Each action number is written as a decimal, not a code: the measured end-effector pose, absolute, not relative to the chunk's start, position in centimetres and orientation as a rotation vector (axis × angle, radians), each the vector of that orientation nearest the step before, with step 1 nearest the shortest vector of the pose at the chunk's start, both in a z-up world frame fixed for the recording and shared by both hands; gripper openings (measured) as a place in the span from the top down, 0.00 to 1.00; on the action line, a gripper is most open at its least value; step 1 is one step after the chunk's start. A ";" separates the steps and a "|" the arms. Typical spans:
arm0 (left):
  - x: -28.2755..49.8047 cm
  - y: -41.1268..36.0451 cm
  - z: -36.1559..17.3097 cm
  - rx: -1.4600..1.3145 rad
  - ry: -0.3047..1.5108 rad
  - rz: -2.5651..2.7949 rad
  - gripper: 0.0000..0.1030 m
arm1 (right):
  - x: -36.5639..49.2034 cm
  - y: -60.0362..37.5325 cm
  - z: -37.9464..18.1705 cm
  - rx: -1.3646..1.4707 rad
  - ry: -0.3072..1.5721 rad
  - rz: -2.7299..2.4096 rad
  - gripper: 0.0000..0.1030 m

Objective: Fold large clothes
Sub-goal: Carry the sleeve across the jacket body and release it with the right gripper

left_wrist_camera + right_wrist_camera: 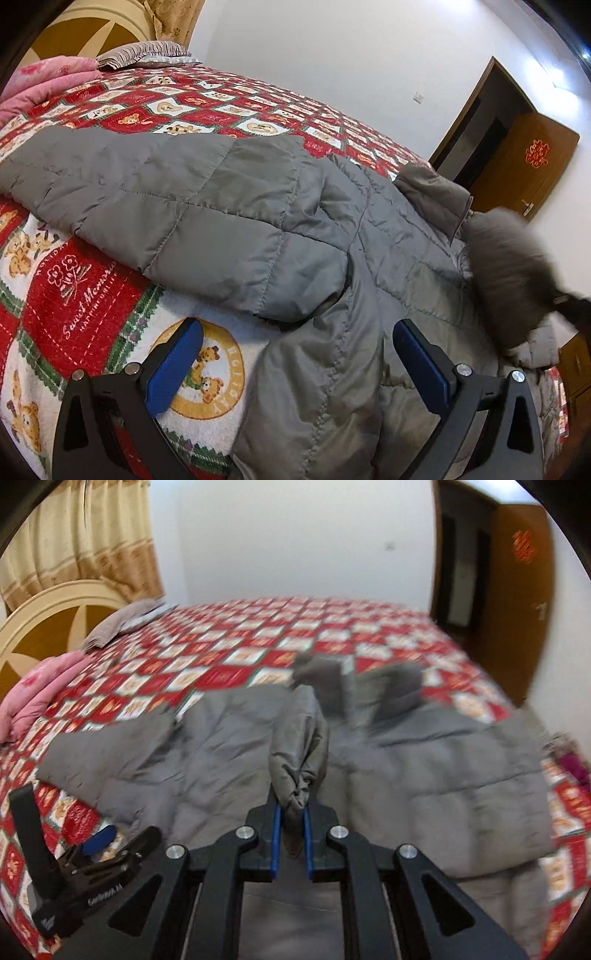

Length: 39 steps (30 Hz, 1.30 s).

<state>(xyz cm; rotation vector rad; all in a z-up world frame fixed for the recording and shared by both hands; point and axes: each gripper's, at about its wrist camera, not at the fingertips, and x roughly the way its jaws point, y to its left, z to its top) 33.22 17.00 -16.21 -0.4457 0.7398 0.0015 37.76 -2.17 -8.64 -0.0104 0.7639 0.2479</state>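
A large grey quilted coat (221, 206) lies spread across the bed, one sleeve stretched out to the left. My left gripper (297, 326) hovers open just over its near edge, with blue pads (173, 369) wide apart and nothing between them. It also shows at the lower left of the right wrist view as the left gripper (85, 819). My right gripper (292, 806) is shut on a bunched fold of the coat (299, 746), which rises lifted above the rest of the coat (443, 775). A blurred furry grey trim (513, 277) hangs at the right.
The bed wears a red and white bear-patterned bedspread (92, 295). A pink quilt (44, 85) and a striped pillow (147, 53) lie by the headboard (48, 627). An open wooden door (532, 162) stands past the foot of the bed, and curtains (81, 535) hang behind the headboard.
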 end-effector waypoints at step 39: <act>41.5 3.9 -10.8 -0.063 0.802 0.050 0.01 | 44.4 -24.7 -13.5 0.344 0.865 -0.063 0.80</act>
